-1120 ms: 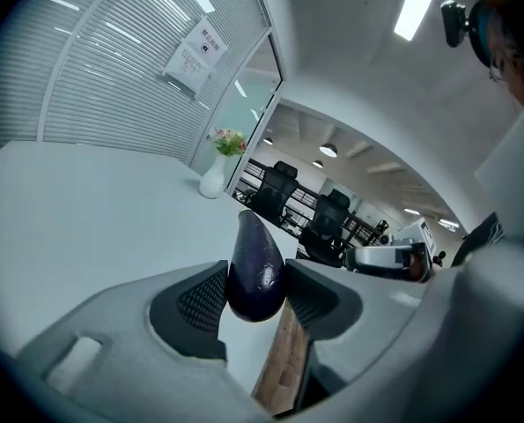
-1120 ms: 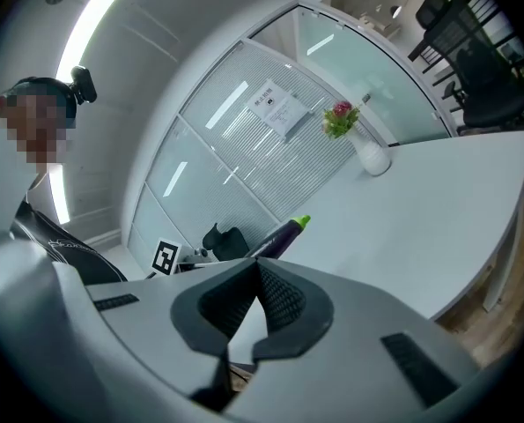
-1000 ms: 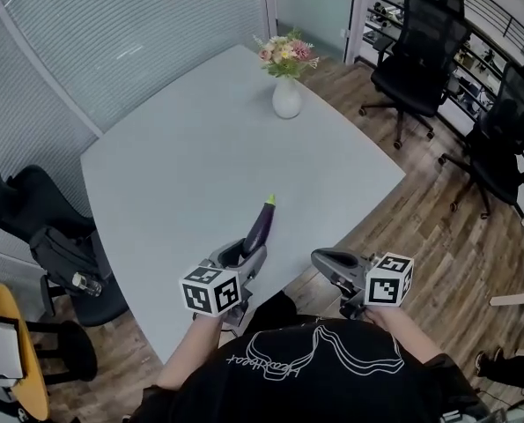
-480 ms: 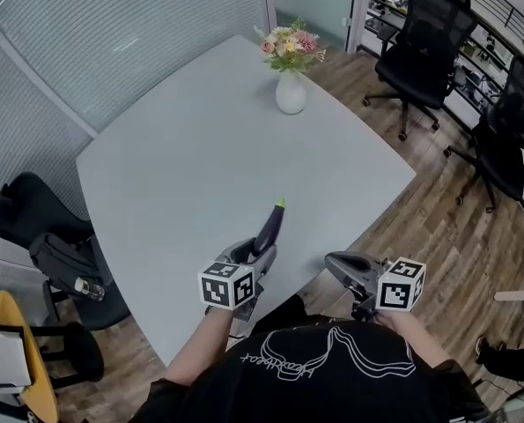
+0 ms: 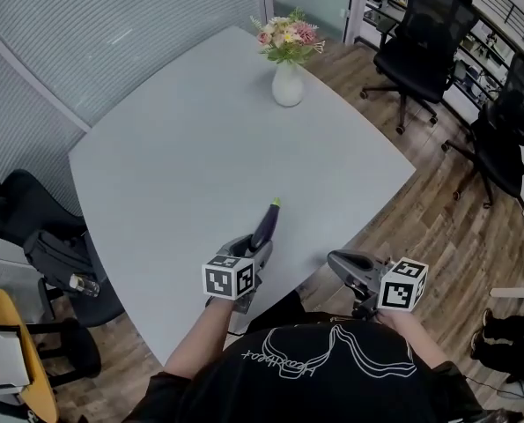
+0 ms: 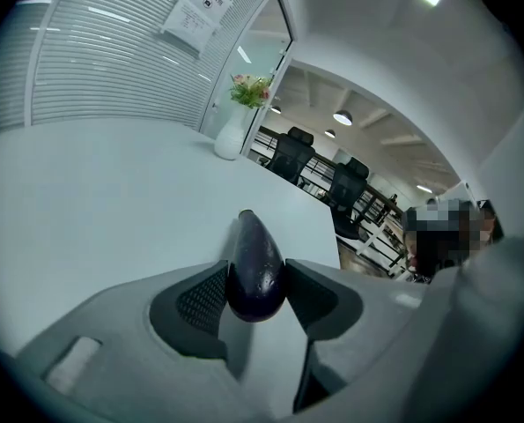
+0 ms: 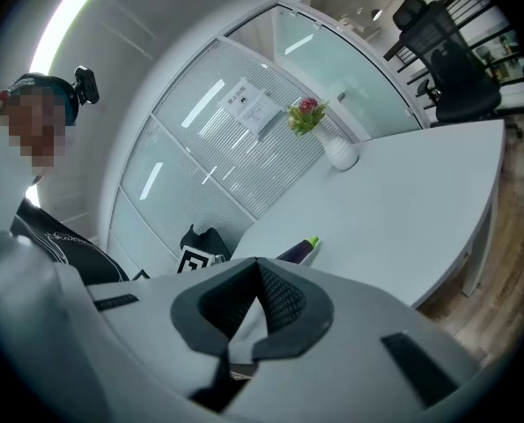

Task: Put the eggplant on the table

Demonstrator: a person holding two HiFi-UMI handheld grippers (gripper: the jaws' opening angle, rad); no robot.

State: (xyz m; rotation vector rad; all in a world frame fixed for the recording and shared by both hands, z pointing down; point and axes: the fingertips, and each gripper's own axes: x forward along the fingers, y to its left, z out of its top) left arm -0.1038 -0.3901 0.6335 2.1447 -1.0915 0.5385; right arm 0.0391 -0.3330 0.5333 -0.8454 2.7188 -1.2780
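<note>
A dark purple eggplant (image 5: 266, 225) with a green stem end is held between the jaws of my left gripper (image 5: 261, 243), which is shut on its thick end. It points away from me, low over the pale grey table (image 5: 191, 148) near the front edge. In the left gripper view both pads press the eggplant (image 6: 254, 267) from either side. Whether its far tip touches the tabletop I cannot tell. My right gripper (image 5: 335, 259) hovers just off the table's front edge, shut and holding nothing. The right gripper view shows the eggplant (image 7: 298, 251) beyond its closed jaws.
A white vase of flowers (image 5: 287, 85) stands at the table's far side. Black office chairs (image 5: 417, 47) stand on the wood floor to the right, and another chair (image 5: 34, 232) with a bag sits at the left.
My left gripper has sunk toward the tabletop with the eggplant still in it. The right gripper has drifted slightly down and stays shut.
</note>
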